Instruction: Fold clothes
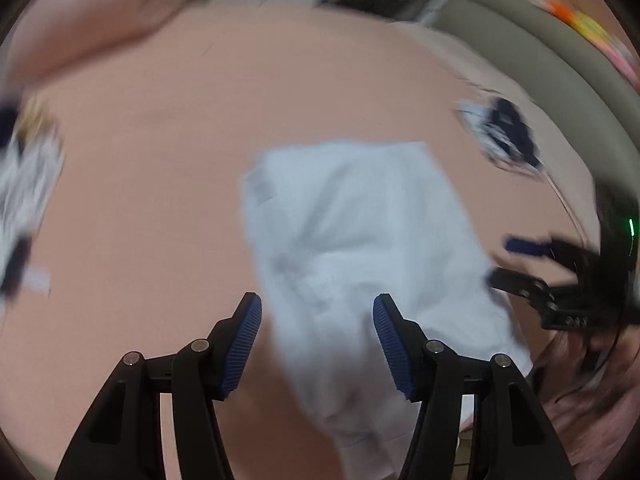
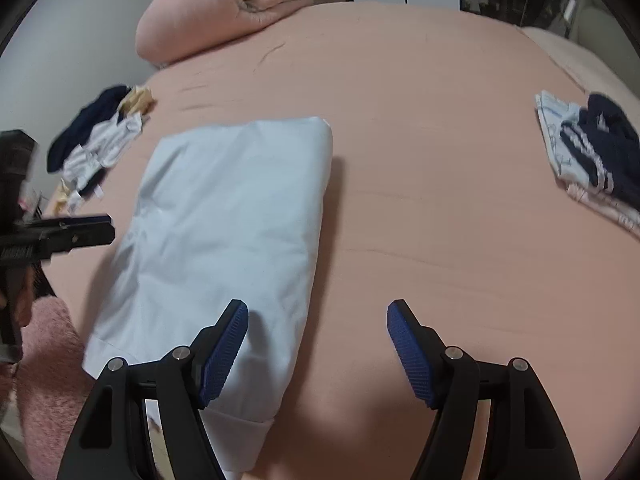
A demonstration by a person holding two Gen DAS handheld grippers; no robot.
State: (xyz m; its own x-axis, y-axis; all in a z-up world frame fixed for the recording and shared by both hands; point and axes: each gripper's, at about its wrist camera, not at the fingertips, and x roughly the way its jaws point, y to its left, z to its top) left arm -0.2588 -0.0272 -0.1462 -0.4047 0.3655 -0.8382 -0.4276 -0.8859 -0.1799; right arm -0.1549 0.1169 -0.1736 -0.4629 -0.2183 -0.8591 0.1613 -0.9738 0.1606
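A bed (image 2: 420,208) in a pink sheet is carrying everything. A folded pale-blue shirt (image 2: 228,216) is lying flat just ahead of the right tool's left finger. A loose clothes heap (image 2: 96,140) is sitting far to its left, a folded stack (image 2: 588,152) far right, and a rolled pink quilt (image 2: 224,12) beyond.

The left gripper (image 1: 317,340) points steeply downward with its jaws spread apart, the ribbed blue pads (image 1: 244,344) facing each other and pressing on nothing. The right gripper (image 2: 317,346) is tilted down in much the same way, its jaws also wide and empty. Each one shows at the edge of the other's view, the left gripper reaching in from the scene's left and the right from the right, both blurred.
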